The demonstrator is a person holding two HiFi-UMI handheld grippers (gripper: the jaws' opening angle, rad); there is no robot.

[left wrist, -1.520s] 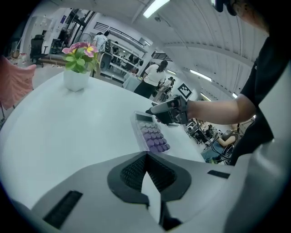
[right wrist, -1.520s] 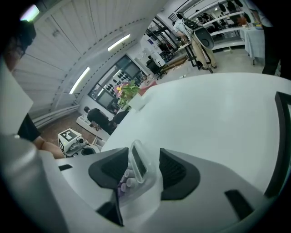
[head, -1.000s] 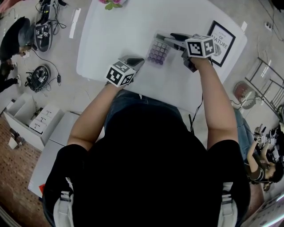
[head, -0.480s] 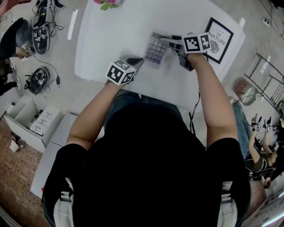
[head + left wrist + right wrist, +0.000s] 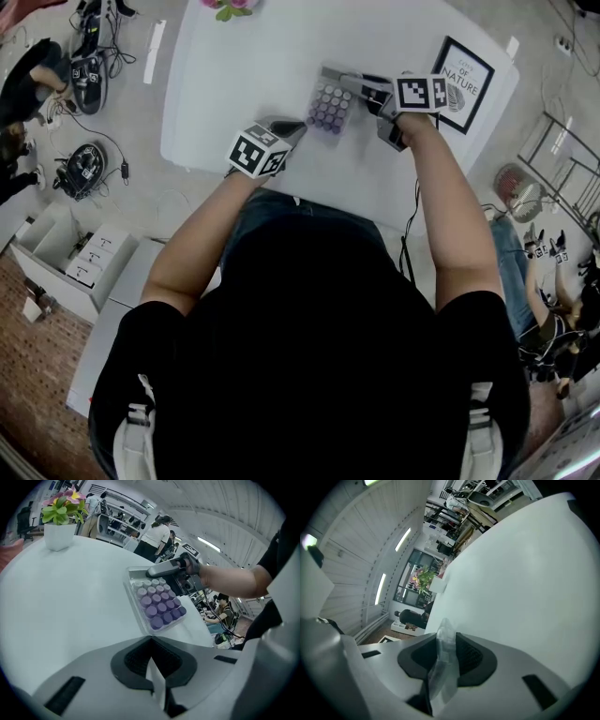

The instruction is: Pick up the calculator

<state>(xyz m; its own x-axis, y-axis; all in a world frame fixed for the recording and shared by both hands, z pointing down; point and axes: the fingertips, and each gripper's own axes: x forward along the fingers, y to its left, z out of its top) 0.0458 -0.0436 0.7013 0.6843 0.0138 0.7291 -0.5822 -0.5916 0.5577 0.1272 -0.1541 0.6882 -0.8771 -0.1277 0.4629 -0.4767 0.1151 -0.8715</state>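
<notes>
The calculator (image 5: 328, 105), clear-cased with purple keys, lies on the white table (image 5: 253, 66). It shows again in the left gripper view (image 5: 157, 604). My right gripper (image 5: 356, 85) comes in from the right at the calculator's far right edge, and its jaws are closing. In the right gripper view that clear edge (image 5: 443, 656) stands between the dark pads (image 5: 471, 656), which press on it. My left gripper (image 5: 287, 127) rests just short of the calculator's near left corner with its jaws shut (image 5: 151, 670) and nothing in them.
A framed print (image 5: 462, 84) lies right of the calculator near the table's right corner. A white pot of flowers (image 5: 58, 524) stands at the far edge. Devices and cables (image 5: 82, 164) lie on the floor at left. People stand in the background.
The right gripper has rolled and its jaws have come together on the calculator's right edge. The left gripper has stayed where it was.
</notes>
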